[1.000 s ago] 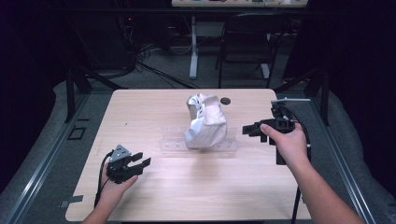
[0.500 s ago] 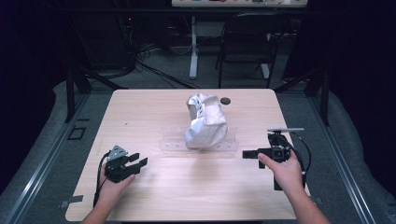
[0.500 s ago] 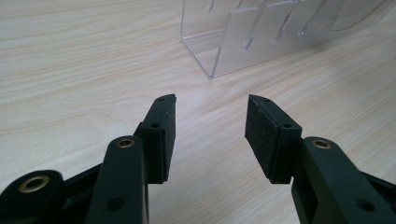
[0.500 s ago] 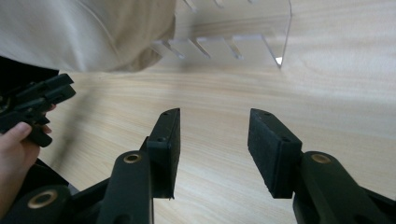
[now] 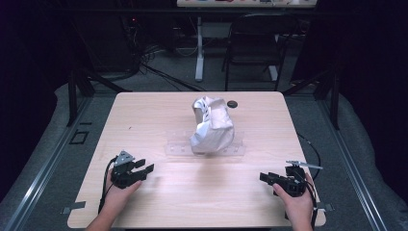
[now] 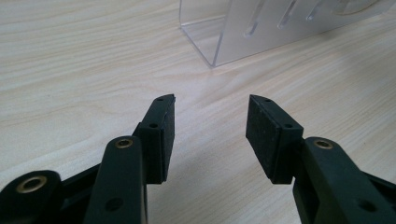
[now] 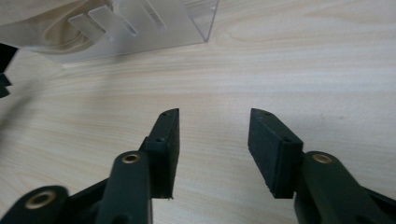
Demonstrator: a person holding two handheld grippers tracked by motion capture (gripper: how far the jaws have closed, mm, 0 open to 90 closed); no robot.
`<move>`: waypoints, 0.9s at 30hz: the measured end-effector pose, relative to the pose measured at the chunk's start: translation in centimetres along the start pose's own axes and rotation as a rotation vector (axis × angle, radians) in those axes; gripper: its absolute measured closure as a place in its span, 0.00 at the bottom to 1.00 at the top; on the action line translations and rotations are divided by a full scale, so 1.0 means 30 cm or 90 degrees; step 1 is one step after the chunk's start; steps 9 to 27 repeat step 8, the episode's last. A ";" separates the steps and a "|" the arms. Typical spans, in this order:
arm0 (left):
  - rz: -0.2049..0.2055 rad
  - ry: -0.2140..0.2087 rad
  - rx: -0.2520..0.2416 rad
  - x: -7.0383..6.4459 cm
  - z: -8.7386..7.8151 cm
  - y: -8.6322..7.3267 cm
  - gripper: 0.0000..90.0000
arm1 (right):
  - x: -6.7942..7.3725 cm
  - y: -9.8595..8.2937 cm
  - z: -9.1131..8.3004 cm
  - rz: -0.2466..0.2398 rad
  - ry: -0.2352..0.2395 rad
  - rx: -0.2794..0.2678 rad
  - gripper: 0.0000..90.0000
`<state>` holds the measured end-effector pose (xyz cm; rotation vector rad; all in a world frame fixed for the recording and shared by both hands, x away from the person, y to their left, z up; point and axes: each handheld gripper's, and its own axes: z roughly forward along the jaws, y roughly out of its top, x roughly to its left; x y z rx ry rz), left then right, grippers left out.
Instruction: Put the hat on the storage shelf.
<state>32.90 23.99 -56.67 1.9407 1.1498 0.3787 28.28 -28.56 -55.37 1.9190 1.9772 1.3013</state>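
Both grippers rest low near the worktop's (image 5: 159, 120) near edge, one toward each near corner, well apart from the work at the centre. The left gripper (image 5: 139, 169) has its jaws wide with nothing between them; its own view looks across bare wood to one end of the clear rack (image 6: 243, 32). The right gripper (image 5: 267, 178) likewise has its jaws wide and empty, angled toward the rack's other end (image 7: 154, 28). This reads as a resting pose: hands drawn to the near edge leave the middle of the worktop free.

The bag (image 5: 211, 126), a crumpled white and tan bundle, stands on the rack (image 5: 179, 147) at mid-worktop, leaning toward the far edge; the rack's slotted wall appears to prop it upright. A small dark disc (image 5: 232, 104) lies just beside the bag near the far edge, its purpose not evident.

No brand, label or writing can be read on the bag, rack or grippers.
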 end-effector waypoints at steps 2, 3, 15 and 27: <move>-0.001 -0.001 -0.003 -0.003 0.001 0.000 0.58 | -0.016 -0.026 0.007 -0.016 -0.011 -0.014 0.60; -0.005 -0.003 -0.004 -0.008 0.002 0.000 0.58 | -0.021 -0.037 0.009 -0.028 -0.018 -0.020 0.60; 0.003 -0.008 -0.001 -0.018 0.010 0.004 0.55 | -0.033 -0.075 0.013 -0.085 -0.062 -0.038 0.59; 0.003 -0.008 -0.001 -0.018 0.010 0.004 0.55 | -0.033 -0.075 0.013 -0.085 -0.062 -0.038 0.59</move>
